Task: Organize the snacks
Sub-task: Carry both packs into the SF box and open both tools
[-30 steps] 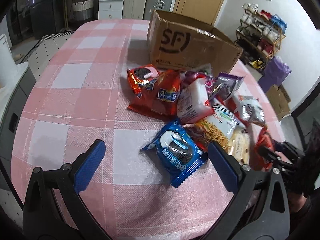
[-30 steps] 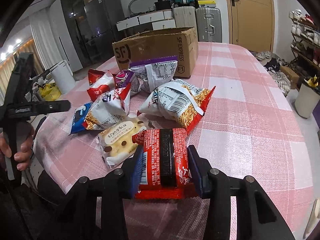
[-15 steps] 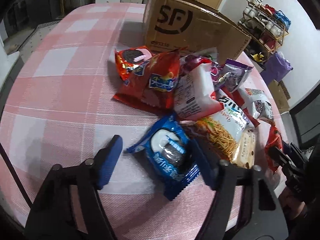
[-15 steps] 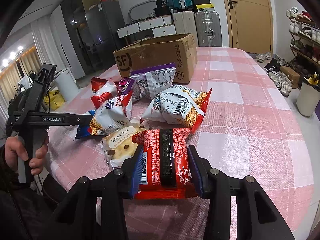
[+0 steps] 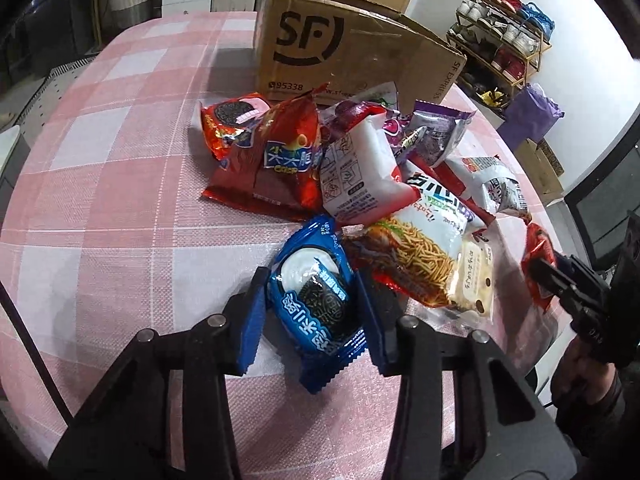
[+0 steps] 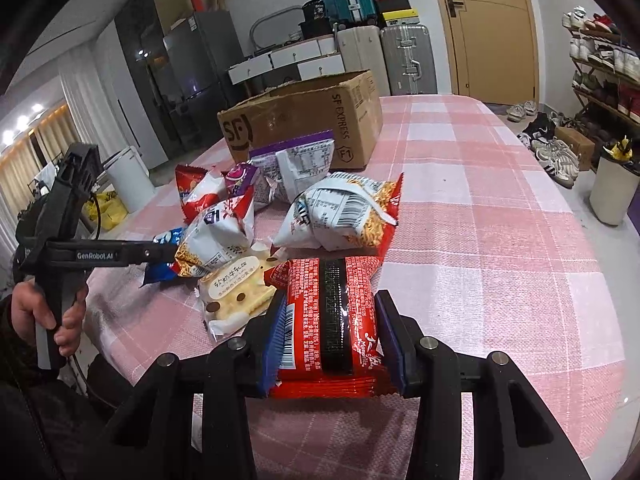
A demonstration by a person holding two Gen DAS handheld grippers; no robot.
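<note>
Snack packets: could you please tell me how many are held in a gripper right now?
2. The blue cookie packet is pinched by the left gripper; the red packet is clamped in the right gripper. The others lie loose on the table.

Heap of crinkly foil snack packets on pink-checked cloth bench; brown cardboard shipping box just behind heap.
</note>
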